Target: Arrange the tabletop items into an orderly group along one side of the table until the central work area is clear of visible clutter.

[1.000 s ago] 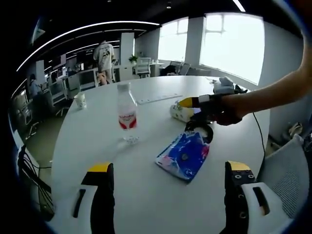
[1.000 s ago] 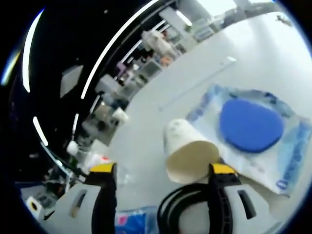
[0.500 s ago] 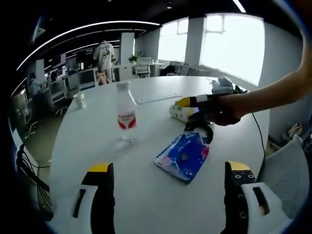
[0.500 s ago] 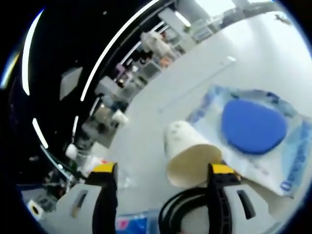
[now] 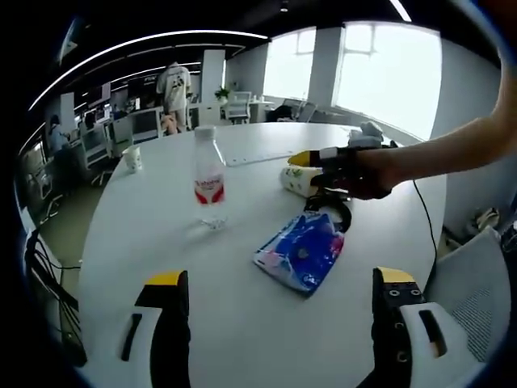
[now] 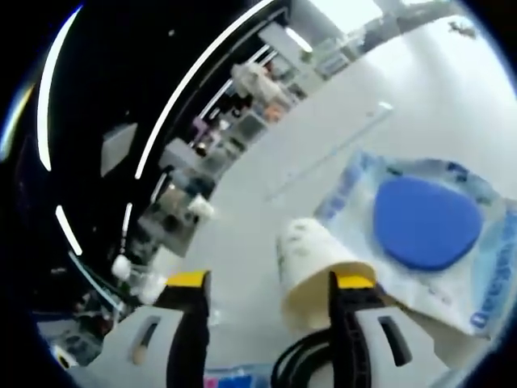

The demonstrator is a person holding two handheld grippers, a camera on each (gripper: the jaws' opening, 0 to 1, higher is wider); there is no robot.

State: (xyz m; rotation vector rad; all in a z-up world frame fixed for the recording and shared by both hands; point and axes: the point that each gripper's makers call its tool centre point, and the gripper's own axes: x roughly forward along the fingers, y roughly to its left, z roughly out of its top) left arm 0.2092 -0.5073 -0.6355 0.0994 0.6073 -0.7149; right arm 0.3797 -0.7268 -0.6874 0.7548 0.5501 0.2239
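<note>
In the left gripper view the left gripper [image 5: 275,283] stands wide and holds nothing, low in the frame above bare white counter [image 5: 145,242]. Beyond it, toward centre frame, lie one blue packet [image 5: 300,252] and one black cable loop [image 5: 333,214]. One water bottle [image 5: 209,178] stands upright left of centre, well apart from them, and one small cup [image 5: 132,159] sits near the counter's far left edge.

In the right gripper view the right gripper [image 6: 271,283] has its jaws narrowed around one paper cup [image 6: 315,263] lying on its side; whether they press it I cannot tell. One wipes pack [image 6: 420,234] with a blue lid lies just beside the cup, at right.
</note>
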